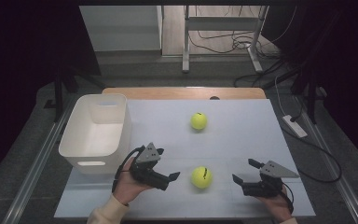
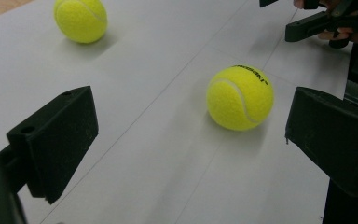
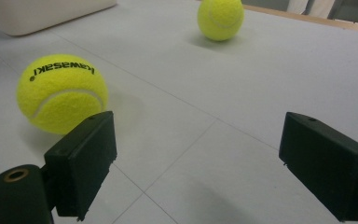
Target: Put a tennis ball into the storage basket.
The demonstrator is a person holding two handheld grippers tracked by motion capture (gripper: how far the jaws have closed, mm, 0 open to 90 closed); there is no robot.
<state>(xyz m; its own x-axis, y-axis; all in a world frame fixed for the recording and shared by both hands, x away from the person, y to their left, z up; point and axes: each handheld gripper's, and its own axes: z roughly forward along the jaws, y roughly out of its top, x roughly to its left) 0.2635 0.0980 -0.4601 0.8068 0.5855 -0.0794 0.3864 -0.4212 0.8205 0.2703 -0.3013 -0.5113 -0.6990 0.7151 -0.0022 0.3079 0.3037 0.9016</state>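
While a white bin point(image 1: 95, 133) stands at the table's point(image 1: 242, 135) left edge, the left gripper point(image 1: 170, 179) lies just right of it, jaws spread and holding nothing, aimed at the near ball point(image 1: 201, 177). That ball sits on the table between the two grippers, touching neither. A far ball point(image 1: 198, 121) rests well behind it. At the right, the right gripper point(image 1: 244, 173) also has its jaws spread, empty, facing the near ball.

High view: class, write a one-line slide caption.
Two open grippers, left gripper and right gripper, flank the near tennis ball beside a white bin.
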